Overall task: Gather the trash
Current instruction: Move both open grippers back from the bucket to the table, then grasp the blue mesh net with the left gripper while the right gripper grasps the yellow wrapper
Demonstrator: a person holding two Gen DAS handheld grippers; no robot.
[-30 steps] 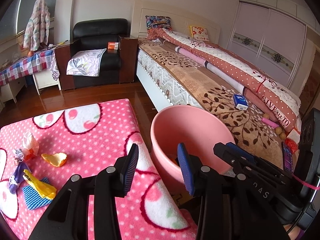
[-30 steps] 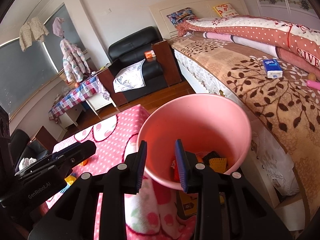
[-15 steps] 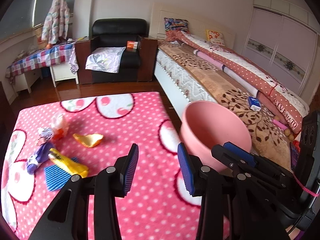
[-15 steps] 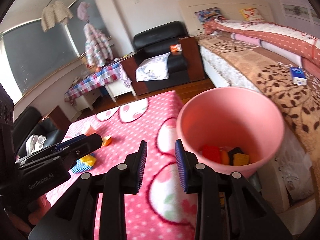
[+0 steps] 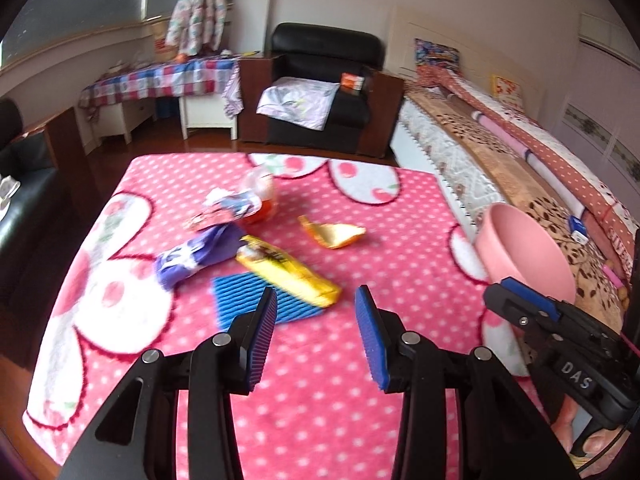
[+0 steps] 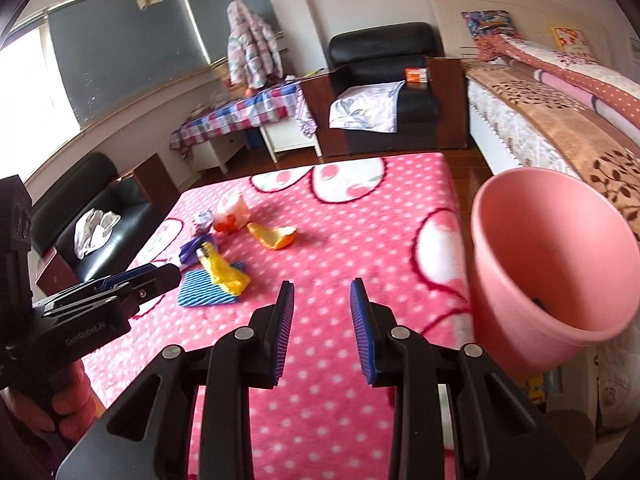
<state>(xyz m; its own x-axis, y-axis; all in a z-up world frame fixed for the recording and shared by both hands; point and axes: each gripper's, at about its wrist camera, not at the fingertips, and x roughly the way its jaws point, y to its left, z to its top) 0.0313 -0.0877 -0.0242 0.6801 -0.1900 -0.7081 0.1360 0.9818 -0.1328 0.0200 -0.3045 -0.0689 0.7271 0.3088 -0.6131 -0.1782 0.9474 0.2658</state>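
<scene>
Trash lies on a pink polka-dot blanket [image 5: 320, 380]: a yellow wrapper [image 5: 286, 270] on a blue ribbed cloth [image 5: 256, 300], a purple wrapper [image 5: 196, 254], an orange scrap [image 5: 334, 234] and a crumpled bag [image 5: 256, 194]. My left gripper [image 5: 316, 332] hovers open just short of the blue cloth, nothing between its jaws. A pink bucket [image 6: 548, 264] stands at the table's right edge. Left of the bucket my right gripper [image 6: 322, 328] is open and empty. The same yellow wrapper [image 6: 224, 272] and orange scrap [image 6: 274, 236] lie ahead to its left.
A bed [image 5: 500, 160] runs along the right side beyond the bucket [image 5: 524, 248]. A black armchair [image 5: 320, 92] and a checked-cloth desk [image 5: 160, 80] stand at the back. Another black seat [image 6: 96, 220] is left of the table. A hand [image 6: 60, 404] holds the left gripper.
Both grippers swung left, away from the bucket and toward the trash pile. The bucket slid to the right edge of both views. Jaw openings stayed the same.
</scene>
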